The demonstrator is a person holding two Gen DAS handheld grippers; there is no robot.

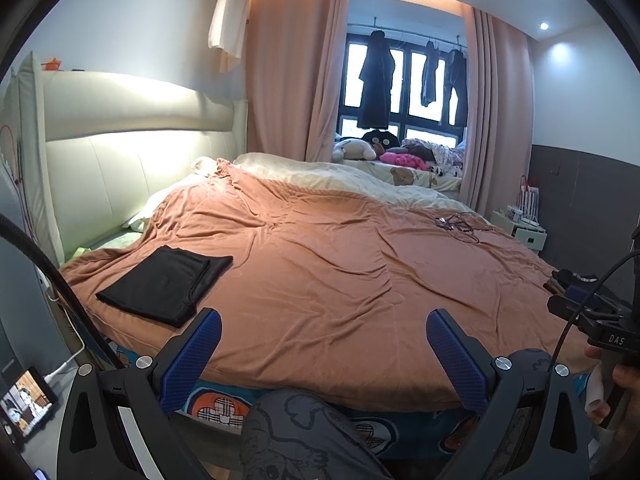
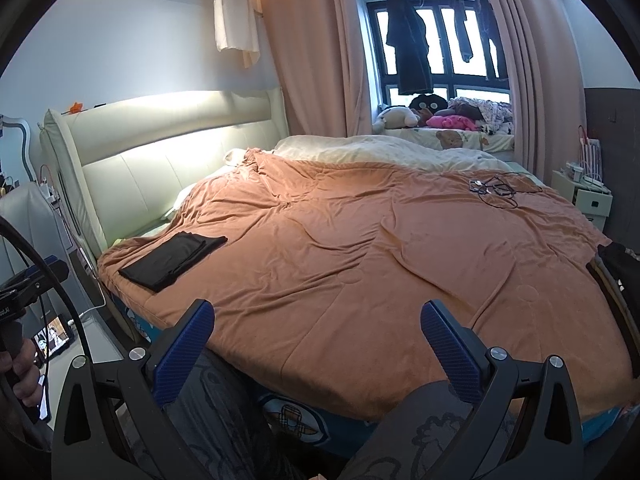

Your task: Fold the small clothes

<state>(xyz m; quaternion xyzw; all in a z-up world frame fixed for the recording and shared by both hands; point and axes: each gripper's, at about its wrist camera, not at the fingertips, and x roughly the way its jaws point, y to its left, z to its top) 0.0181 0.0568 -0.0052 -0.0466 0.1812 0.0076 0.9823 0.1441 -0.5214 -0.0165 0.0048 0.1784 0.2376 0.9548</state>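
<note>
On bedspread point(image 1: 320, 272): black garment point(image 1: 166, 286) folded flat; left claw point(image 1: 324, 354), right claw point(image 2: 318, 346) released, empty.

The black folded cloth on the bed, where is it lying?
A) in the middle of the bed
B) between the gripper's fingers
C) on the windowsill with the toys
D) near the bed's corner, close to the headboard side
D: the black folded cloth lies flat on the orange blanket near the corner by the headboard, untouched.
</note>
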